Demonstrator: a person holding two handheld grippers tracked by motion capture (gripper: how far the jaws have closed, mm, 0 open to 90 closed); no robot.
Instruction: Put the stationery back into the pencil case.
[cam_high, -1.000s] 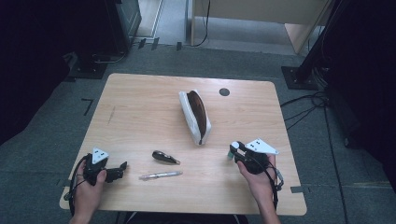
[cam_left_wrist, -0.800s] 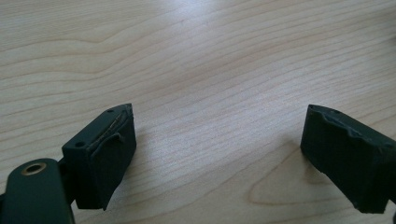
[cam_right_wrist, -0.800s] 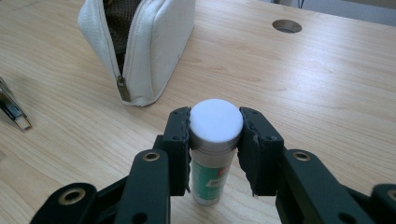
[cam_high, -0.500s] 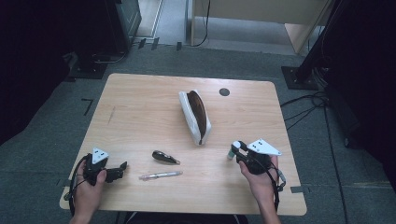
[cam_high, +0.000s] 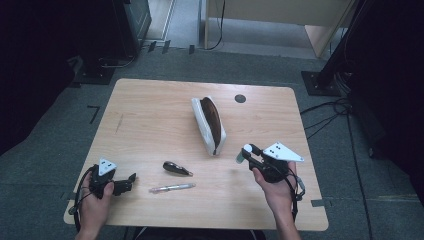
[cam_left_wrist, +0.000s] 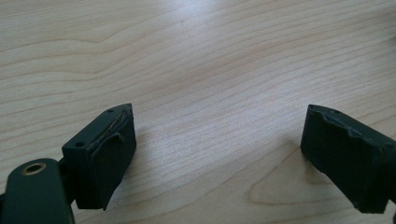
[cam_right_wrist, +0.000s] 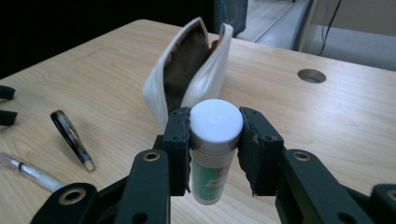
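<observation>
We had right gripper (cam_right_wrist: 215, 154) pinching small bottle (cam_right_wrist: 214, 154) just under white cap, near open pouch (cam_high: 209, 124). Looked light, rigid, slick plastic, so squeezing body below cap felt safest. Left gripper (cam_left_wrist: 224, 158) jaws spread, nothing between, low over table (cam_high: 150, 125).

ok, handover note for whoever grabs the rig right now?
Right hand-held gripper: shut on white-capped bottle, held just short of the open pouch.
Left hand-held gripper: open, holding nothing, low over the table near its front left.
Pen and dark clip lie on the table between the two grippers.
Done: bottle picked up.
Left: likely bottle, then pen and clip, into the pouch.
</observation>
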